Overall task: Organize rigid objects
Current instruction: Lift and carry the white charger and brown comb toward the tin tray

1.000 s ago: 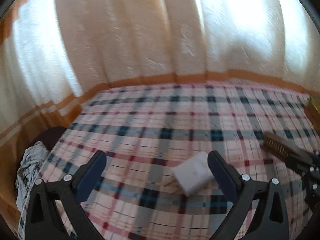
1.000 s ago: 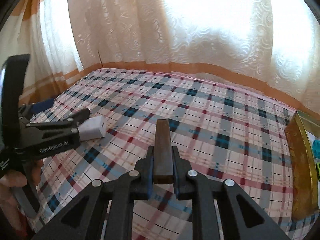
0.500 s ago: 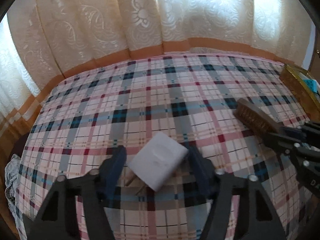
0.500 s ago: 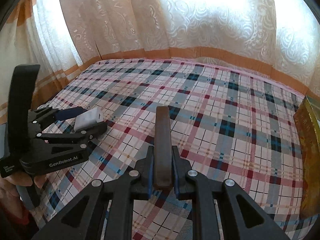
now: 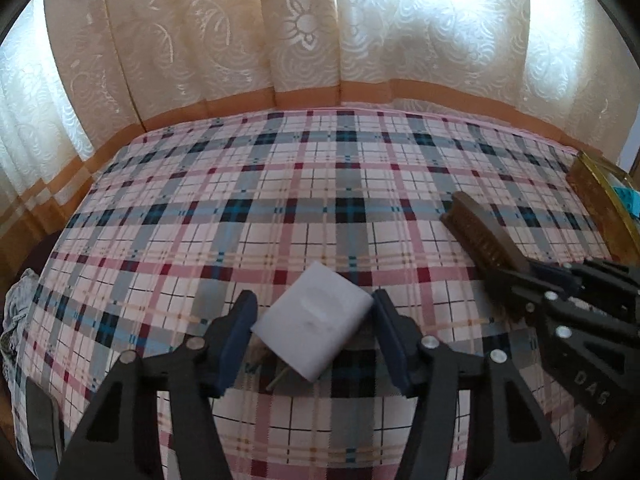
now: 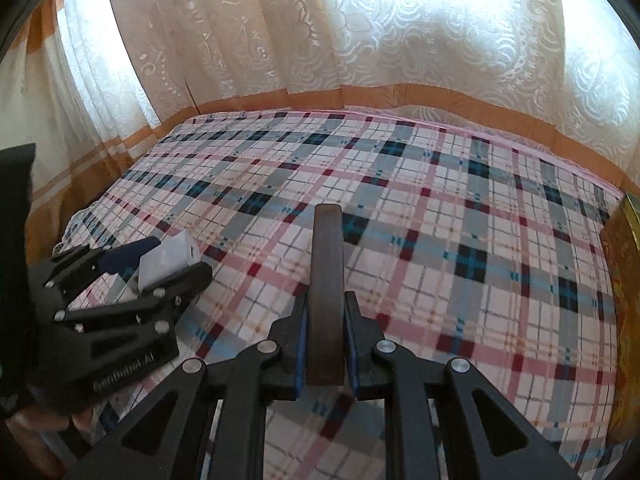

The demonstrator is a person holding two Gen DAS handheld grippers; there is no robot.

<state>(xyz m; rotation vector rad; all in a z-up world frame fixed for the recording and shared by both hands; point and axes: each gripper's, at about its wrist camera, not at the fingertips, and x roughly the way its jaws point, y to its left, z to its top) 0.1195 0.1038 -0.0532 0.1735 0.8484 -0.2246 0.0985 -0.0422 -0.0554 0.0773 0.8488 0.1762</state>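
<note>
My left gripper [image 5: 314,320] is shut on a white plug adapter [image 5: 314,330], held a little above the plaid bedspread [image 5: 304,200], its metal prongs pointing down. My right gripper [image 6: 325,320] is shut on a brown brush [image 6: 327,280] that sticks out forward over the bed. The brush [image 5: 486,236] and right gripper also show at the right of the left wrist view. The left gripper with the adapter [image 6: 168,262] shows at the left of the right wrist view.
A golden box [image 5: 600,204] with bright items inside stands at the bed's right edge; it also shows in the right wrist view [image 6: 624,280]. Lace curtains [image 6: 360,32] hang behind the bed. Crumpled cloth [image 5: 16,312] lies off the bed's left side.
My left gripper has closed onto the white adapter and swung to the right with it. The right gripper still holds the brush and has turned slightly right.
</note>
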